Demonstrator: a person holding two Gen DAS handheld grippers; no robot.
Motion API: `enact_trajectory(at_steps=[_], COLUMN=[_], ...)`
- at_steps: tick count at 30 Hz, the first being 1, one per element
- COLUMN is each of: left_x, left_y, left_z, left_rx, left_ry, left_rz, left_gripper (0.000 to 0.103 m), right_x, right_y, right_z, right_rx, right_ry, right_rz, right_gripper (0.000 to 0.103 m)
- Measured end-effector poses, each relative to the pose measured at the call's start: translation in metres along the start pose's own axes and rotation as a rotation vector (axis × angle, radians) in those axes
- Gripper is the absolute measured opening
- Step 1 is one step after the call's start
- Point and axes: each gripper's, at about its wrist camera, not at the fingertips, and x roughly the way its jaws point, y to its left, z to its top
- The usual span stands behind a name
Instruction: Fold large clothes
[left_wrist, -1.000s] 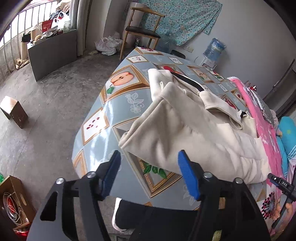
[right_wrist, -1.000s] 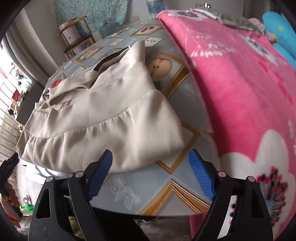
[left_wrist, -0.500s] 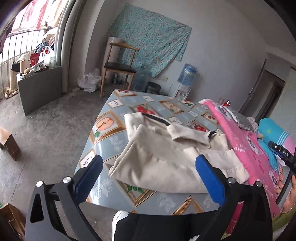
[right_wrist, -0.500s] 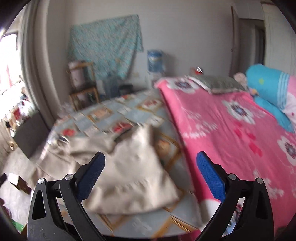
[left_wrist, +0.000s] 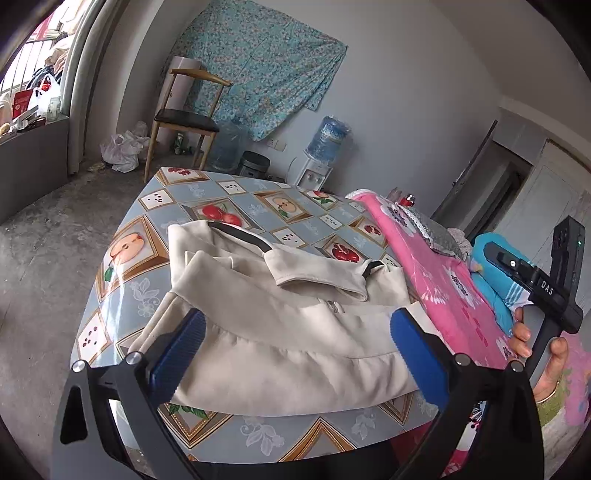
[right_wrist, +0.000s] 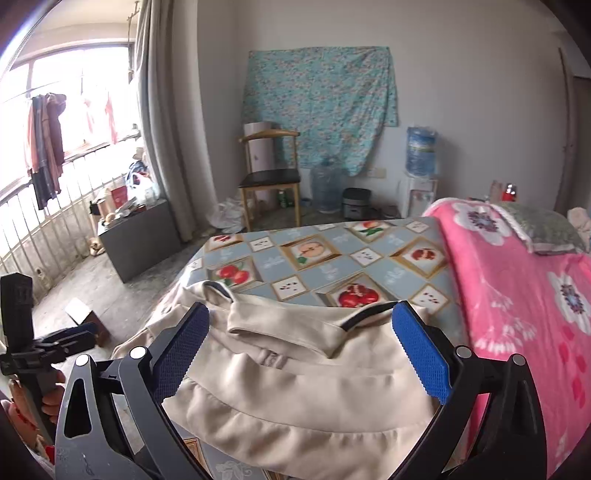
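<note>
I am holding my left gripper (left_wrist: 295, 347) with its blue fingers spread wide, and nothing is sitting between them; it is hovering above the near edge of the table (left_wrist: 258, 435). My right gripper (right_wrist: 299, 347) is standing just as wide, also empty, over the same near edge. In the left view my right hand (left_wrist: 532, 354) is showing at the far right, wrapped around the handle of its gripper.

The table is covered with a blue-grey cloth with fruit pictures, and along its right side a pink flowered blanket (right_wrist: 524, 295) is lying. The beige jacket (left_wrist: 280, 332) is lying folded on the near half of the table, just beside the blanket. Its gathered hem is pointing toward me, and its collar (left_wrist: 317, 273), with a dark inner edge, is lying on the far side of the bundle. A small zipper pull (right_wrist: 271, 358) is showing in the middle.

Far behind the table, a wooden chair (right_wrist: 269, 177) is standing under a turquoise flowered cloth (right_wrist: 321, 107) hanging on the wall, and a water bottle (right_wrist: 420, 151) is standing to the right of it.
</note>
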Motion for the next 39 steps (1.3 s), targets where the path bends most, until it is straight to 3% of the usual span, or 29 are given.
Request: enact_trajectory(at_steps=[5, 8, 11, 13, 17, 20, 23, 31, 35, 36, 37, 39], left_x=[0.022, 0.032, 0.043, 0.052, 0.078, 0.095, 0.107, 0.109, 0.107, 0.106, 0.105, 0.103], left_y=[0.004, 0.006, 0.005, 0.004, -0.005, -0.008, -0.004, 0.021, 0.044, 0.049, 0.056, 0.067], left_z=[-0.008, -0.010, -0.010, -0.011, -0.018, -0.025, -0.027, -0.024, -0.020, -0.019, -0.018, -0.015], left_rx=[-0.011, -0.024, -0.008, 0.027, 0.143, 0.225, 0.264, 0.335, 0.298, 0.283, 0.264, 0.220], left_ry=[0.040, 0.058, 0.072, 0.077, 0.122, 0.146, 0.160, 0.115, 0.123, 0.126, 0.132, 0.142], left_rz=[0.008, -0.003, 0.011, 0.031, 0.153, 0.220, 0.284, 0.472, 0.538, 0.544, 0.545, 0.519], left_gripper=[0.098, 0.098, 0.098, 0.098, 0.098, 0.098, 0.098, 0.098, 0.085, 0.080, 0.071, 0.065], right_x=[0.030, 0.043, 0.060, 0.076, 0.114, 0.146, 0.170, 0.209, 0.208, 0.203, 0.200, 0.188], right_y=[-0.001, 0.007, 0.018, 0.027, 0.044, 0.059, 0.069, 0.071, 0.078, 0.080, 0.081, 0.087], right_z=[-0.002, -0.006, -0.013, -0.020, -0.037, -0.047, -0.052, -0.049, -0.061, -0.062, -0.062, -0.058], right_rx=[-0.038, -0.129, -0.220, -0.259, -0.275, -0.290, -0.305, -0.328, -0.413, -0.430, -0.436, -0.477], right_ry=[0.034, 0.052, 0.088, 0.158, 0.343, 0.506, 0.622, 0.731, 0.767, 0.762, 0.761, 0.718], right_rz=[0.014, -0.003, 0.042, 0.119, 0.340, 0.505, 0.577, 0.562, 0.490, 0.473, 0.467, 0.425], right_gripper=[0.096, 0.096, 0.096, 0.096, 0.096, 0.088, 0.081, 0.050, 0.029, 0.019, 0.012, 0.008])
